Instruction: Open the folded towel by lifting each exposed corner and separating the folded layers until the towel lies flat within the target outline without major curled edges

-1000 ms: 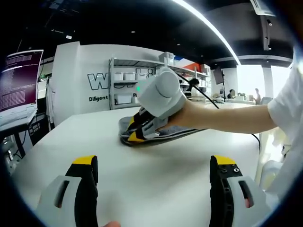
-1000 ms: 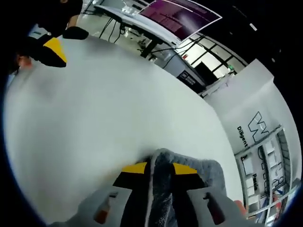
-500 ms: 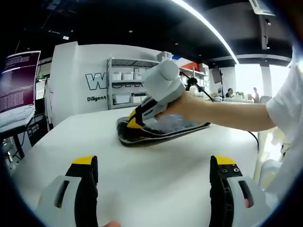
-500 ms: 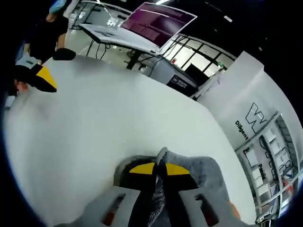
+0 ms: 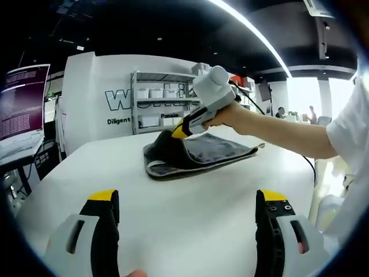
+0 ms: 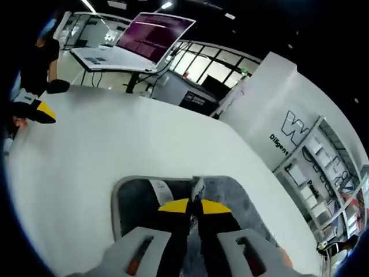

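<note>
1. Left gripper [image 5: 185,213]: jaws wide apart, holding nothing, low over white table [image 5: 190,202].
2. Grey towel [image 5: 190,153] at 12 o'clock, mid-table, top layer lifted.
3. Right gripper [image 6: 194,206]: jaws pinched tight on towel corner [image 6: 198,186], raised off table.

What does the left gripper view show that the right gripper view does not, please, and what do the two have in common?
The left gripper view alone shows the person's forearm and the left claw open over bare table. The right gripper view alone shows, from close up, the right claw shut on a lifted fold, with a white label on the layer beneath. Both show the grey towel, partly opened, the white table, the shelving and the purple monitor.
</note>
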{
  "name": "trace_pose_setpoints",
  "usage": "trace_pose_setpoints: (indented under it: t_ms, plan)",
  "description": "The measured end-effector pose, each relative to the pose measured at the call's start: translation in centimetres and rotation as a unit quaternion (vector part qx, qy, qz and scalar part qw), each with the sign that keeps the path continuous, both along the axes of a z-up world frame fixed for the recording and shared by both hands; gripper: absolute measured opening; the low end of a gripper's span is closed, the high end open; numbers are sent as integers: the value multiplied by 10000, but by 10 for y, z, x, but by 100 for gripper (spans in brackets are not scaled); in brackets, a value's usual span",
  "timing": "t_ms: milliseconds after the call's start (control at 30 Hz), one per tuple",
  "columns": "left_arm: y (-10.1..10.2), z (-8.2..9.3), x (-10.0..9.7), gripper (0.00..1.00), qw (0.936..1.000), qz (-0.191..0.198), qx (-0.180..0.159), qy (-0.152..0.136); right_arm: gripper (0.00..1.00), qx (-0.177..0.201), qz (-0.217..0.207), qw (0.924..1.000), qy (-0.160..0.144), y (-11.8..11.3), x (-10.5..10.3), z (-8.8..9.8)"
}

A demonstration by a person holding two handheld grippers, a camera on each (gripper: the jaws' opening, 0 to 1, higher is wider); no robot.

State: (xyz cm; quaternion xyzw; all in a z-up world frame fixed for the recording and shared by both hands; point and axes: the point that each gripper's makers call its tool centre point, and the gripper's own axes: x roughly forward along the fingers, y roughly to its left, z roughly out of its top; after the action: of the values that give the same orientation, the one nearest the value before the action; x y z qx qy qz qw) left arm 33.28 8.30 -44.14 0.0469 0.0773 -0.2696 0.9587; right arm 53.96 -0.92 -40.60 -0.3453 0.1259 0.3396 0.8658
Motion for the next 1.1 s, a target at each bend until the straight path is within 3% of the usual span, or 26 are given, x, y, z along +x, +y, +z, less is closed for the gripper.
trace_pose_setpoints:
  t_ms: [300,1100]
  plan:
    - [0,-1,1,97,10000,1,31,15,1,129,-419,9990,-80,-38,12,9]
    - [4,-1,0,97,9999,83,48,54,1,55,-1285,9914,-227,-126,20,16]
